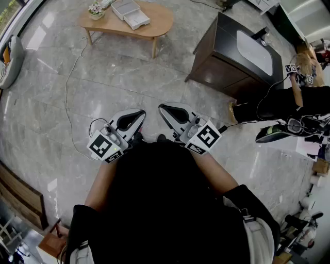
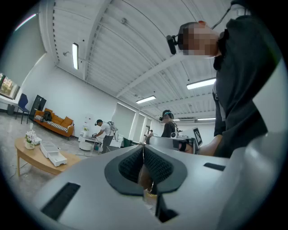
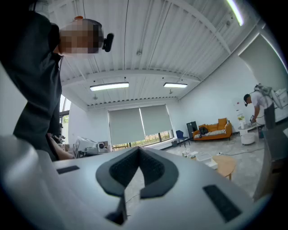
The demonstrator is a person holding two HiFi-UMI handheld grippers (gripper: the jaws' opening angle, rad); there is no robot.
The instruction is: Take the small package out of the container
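The white container (image 1: 131,14) stands far ahead on an oval wooden table (image 1: 154,26); no small package shows in it from here. I hold both grippers close to my body, pointing up and forward over the marble floor. The left gripper (image 1: 138,115) is shut with nothing between its pads, and the right gripper (image 1: 165,109) is shut and empty too. In the left gripper view the jaws (image 2: 143,150) meet, with the table (image 2: 27,158) and container (image 2: 53,153) low at the left. In the right gripper view the shut jaws (image 3: 138,151) sit left of the table (image 3: 226,165).
A flower pot (image 1: 95,10) shares the table. A dark cabinet with a pale top (image 1: 234,56) stands at the right, with another person (image 1: 289,103) beside it. A cable (image 1: 68,98) trails over the floor. An orange sofa (image 2: 55,123) and people (image 2: 104,134) are in the distance.
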